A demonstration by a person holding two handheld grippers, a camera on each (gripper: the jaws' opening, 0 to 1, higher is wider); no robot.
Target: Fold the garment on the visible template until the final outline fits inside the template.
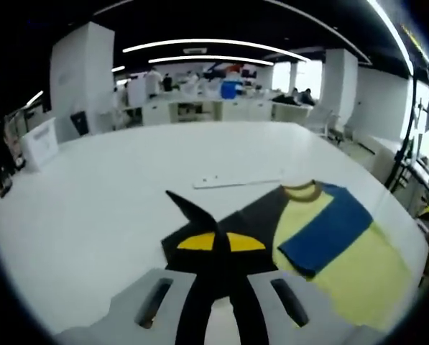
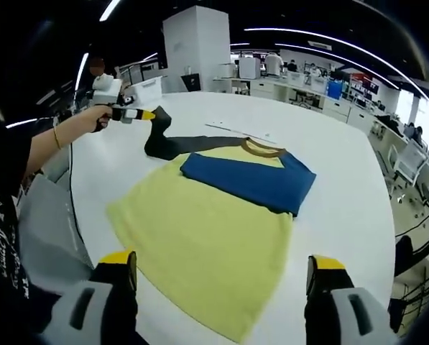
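A yellow T-shirt (image 2: 207,230) with a brown collar (image 2: 263,149) lies flat on the white table (image 2: 343,144). Its blue sleeve (image 2: 250,176) is folded across the chest. The black sleeve (image 2: 160,140) is lifted off to the side, and my left gripper (image 2: 144,114) is shut on its end. In the left gripper view the jaws (image 1: 215,239) meet on the black fabric (image 1: 192,208), with the shirt (image 1: 358,273) to the right. My right gripper (image 2: 221,269) hangs open over the yellow hem, touching nothing.
A thin white strip (image 1: 236,182) lies on the table beyond the collar. A white box (image 1: 40,142) stands near the table's far left edge. A person's forearm (image 2: 56,136) holds the left gripper. Pillars and desks stand behind.
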